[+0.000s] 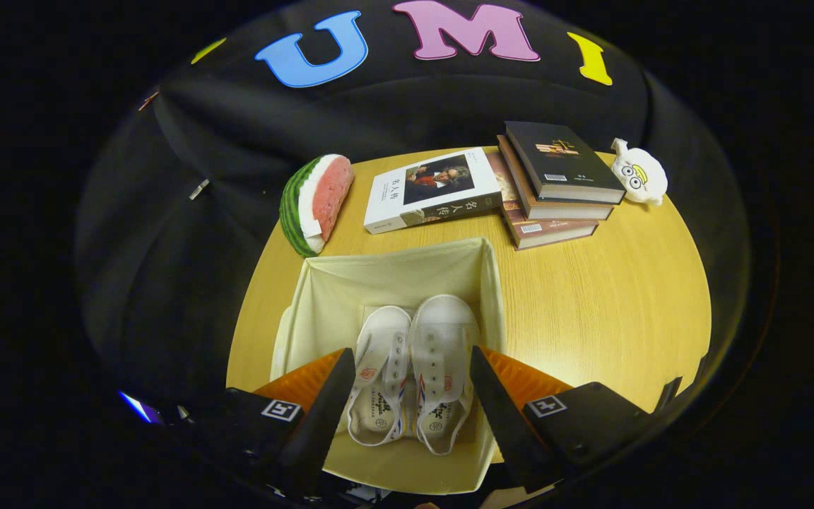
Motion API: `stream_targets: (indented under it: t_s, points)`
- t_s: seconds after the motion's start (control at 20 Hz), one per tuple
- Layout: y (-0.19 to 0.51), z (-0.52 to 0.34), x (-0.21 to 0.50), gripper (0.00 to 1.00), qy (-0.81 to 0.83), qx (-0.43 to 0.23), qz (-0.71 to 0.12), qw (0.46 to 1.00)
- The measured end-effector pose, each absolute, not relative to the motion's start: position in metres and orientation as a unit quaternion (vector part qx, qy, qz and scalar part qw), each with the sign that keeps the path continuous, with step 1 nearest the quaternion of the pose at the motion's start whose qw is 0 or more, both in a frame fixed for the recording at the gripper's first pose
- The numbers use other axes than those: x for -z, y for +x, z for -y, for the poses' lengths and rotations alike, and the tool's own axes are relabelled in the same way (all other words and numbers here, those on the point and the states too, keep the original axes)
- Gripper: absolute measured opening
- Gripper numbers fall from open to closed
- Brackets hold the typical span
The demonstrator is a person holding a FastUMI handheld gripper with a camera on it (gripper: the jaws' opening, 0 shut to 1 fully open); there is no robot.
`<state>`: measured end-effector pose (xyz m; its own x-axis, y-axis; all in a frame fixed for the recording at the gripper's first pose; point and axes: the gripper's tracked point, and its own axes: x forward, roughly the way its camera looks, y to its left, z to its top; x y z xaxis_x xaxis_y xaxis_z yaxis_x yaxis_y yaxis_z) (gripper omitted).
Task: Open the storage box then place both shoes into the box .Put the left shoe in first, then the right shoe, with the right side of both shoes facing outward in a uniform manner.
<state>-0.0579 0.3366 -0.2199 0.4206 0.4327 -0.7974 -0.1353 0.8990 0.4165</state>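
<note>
Hand-held gripper (407, 392): fingers spread wide, released, grasping nothing. It hangs above the box opening, one finger over each side of the pair of shoes.

Between and just beyond the fingers: open cream fabric storage box (322, 283), no lid over it, both shoes lying on its floor. Left white canvas shoe (379, 375) and right white canvas shoe (442, 367) lie side by side, touching along their inner edges, toes pointing toward the far wall of the box, soles down. Red-and-blue stripe visible at the side of each.

The box sits at the near edge of the round pale wooden desk (605, 304). Beyond it, along the far edge: plush watermelon slice (315, 201) at the far left, white paperback book with a portrait cover (432, 189) in the middle, stack of dark hardback books (555, 187) next to it, small white plush toy (639, 175) at the far right.

Judgement on progress: box opened, both shoes in. Placement appears complete; whether the shoes' orientation meets the "right side outward" requirement cannot be settled from this angle. Only withdrawal seems left.
</note>
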Motion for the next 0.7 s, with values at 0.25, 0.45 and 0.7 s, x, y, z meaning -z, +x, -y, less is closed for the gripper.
stream_targets:
  t_s: [0.25, 0.45, 0.7]
  points:
    - [-0.042, -0.301, 0.201, 0.99, 0.143, -0.165, -0.444, 0.869]
    - [-0.023, -0.255, 0.193, 0.99, 0.130, -0.140, -0.389, 0.901]
    - [-0.002, -0.184, 0.189, 0.99, 0.095, -0.084, -0.339, 0.932]
